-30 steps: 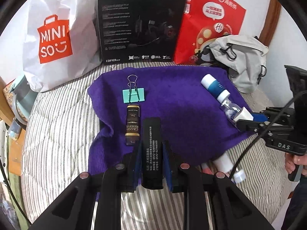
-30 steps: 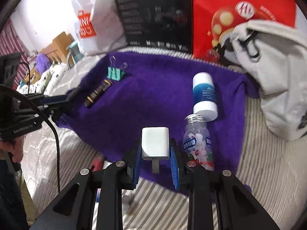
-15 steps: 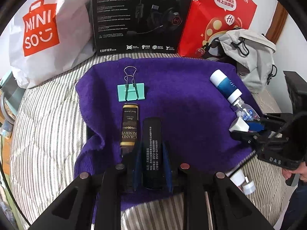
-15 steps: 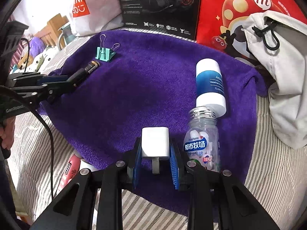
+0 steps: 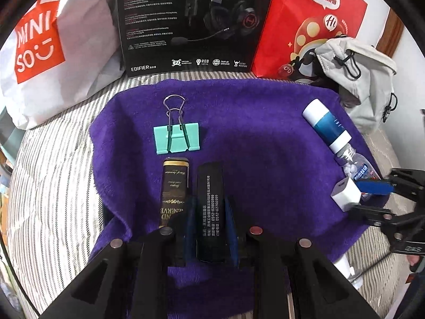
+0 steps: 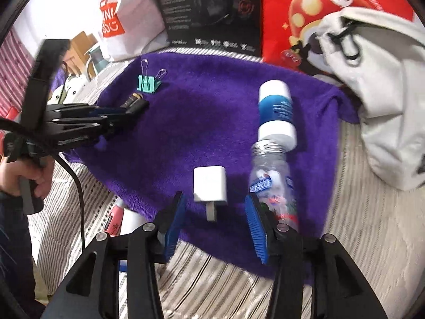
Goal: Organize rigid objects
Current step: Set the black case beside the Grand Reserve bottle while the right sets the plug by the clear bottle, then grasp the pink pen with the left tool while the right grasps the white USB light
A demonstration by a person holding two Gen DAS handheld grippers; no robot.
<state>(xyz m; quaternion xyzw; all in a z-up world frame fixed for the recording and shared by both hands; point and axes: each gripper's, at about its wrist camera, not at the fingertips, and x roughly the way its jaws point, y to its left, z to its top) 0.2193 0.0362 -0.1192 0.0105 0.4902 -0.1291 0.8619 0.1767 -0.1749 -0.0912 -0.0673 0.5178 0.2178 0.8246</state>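
Observation:
My left gripper (image 5: 209,212) is shut on a black bar (image 5: 209,202) with white print, low over the purple towel (image 5: 265,146), right beside a brown-and-gold box (image 5: 174,186). A teal binder clip (image 5: 176,138) lies just beyond them. My right gripper (image 6: 215,220) is open. A white charger plug (image 6: 209,184) lies on the towel (image 6: 202,122) between its blue pads (image 6: 175,220), touching neither. To its right lies a clear pill bottle (image 6: 273,183), and end to end beyond that a blue-and-white tube (image 6: 276,114).
A white Miniso bag (image 5: 47,53), a black headset box (image 5: 191,21), a red bag (image 5: 305,26) and a grey backpack (image 5: 358,79) line the back. Striped bedding (image 5: 53,186) surrounds the towel. A pink tube (image 6: 114,218) and a white tube (image 6: 132,220) lie off the towel's near edge.
My right gripper has opened and let go of the white charger, which now lies on the towel beside the clear bottle. My left gripper moved forward and lower with the black bar.

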